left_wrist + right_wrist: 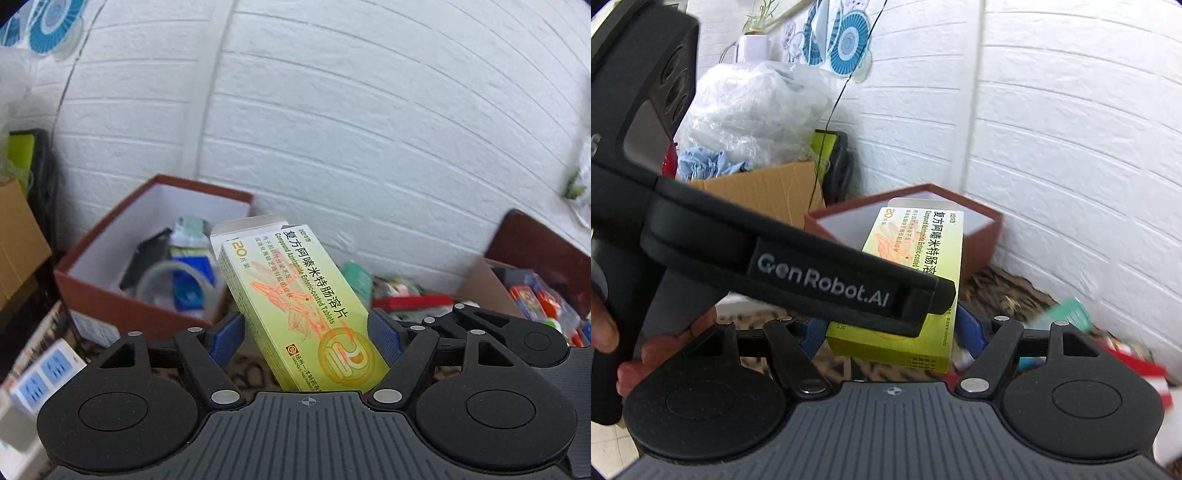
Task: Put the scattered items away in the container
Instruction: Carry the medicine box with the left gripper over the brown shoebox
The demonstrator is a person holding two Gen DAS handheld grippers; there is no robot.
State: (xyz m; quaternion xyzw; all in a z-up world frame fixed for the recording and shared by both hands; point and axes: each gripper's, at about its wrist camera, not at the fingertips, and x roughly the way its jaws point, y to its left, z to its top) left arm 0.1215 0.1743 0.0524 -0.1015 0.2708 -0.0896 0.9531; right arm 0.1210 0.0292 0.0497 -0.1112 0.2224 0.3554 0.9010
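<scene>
Medicine box (295, 302), seen from the left wrist: a flat yellow-green carton, paler towards its top. It carries dark Chinese characters, a line of English reading "Enteric-coated Tablets", orange streaks across the face and a round orange-and-yellow emblem near its lower end. Its white top flap stands open. It leans to the left, raised above the counter in front of the red-brown container (92, 291). That container is white inside, already holds several things, and stands at the counter's far edge against the white brick wall. The left gripper (306, 332) has its jaws closed on the carton, with the blue pads (229, 336) against both long edges. The right gripper (517, 328) shows just beside it, on the right.

In the right wrist view, the carton (916, 236) appears upright in front of the container (982, 243). The left gripper (938, 295) crosses its lower half, held by a hand (646, 350). The right gripper (890, 328) has its jaws apart. Its pads (971, 328) sit close to either side of the carton's lower end, but I cannot tell whether they press on it. Patterned brown counter (997, 291) shows beneath.
</scene>
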